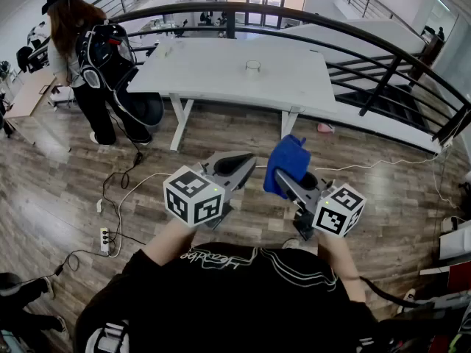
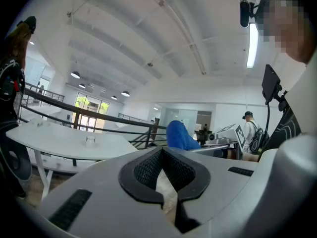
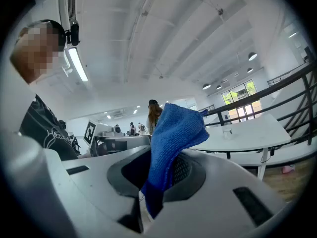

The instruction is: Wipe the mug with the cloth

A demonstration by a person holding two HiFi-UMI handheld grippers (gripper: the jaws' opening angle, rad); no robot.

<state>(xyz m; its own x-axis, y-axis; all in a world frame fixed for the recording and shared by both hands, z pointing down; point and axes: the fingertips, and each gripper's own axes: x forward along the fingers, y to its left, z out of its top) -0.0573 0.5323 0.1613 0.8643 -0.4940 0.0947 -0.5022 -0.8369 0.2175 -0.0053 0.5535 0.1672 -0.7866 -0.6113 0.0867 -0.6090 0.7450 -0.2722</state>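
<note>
My right gripper (image 1: 285, 176) is shut on a blue cloth (image 1: 287, 160), which sticks up out of its jaws. In the right gripper view the cloth (image 3: 173, 138) is pinched between the black pads and folds over to the right. Beside it, my left gripper (image 1: 243, 162) is shut with nothing in it; in its own view the ribbed pads (image 2: 148, 170) meet, with the cloth (image 2: 181, 135) just beyond. Both grippers are held in the air at chest height, tilted upward. A small clear cup (image 1: 252, 66) stands alone on the white table (image 1: 213, 76) well ahead of both grippers.
A curved black railing (image 1: 346, 31) runs behind the table. A person with a backpack (image 1: 85, 57) stands at the table's left end. Cables and a power strip (image 1: 105, 239) lie on the wooden floor. Stairs drop away at the right.
</note>
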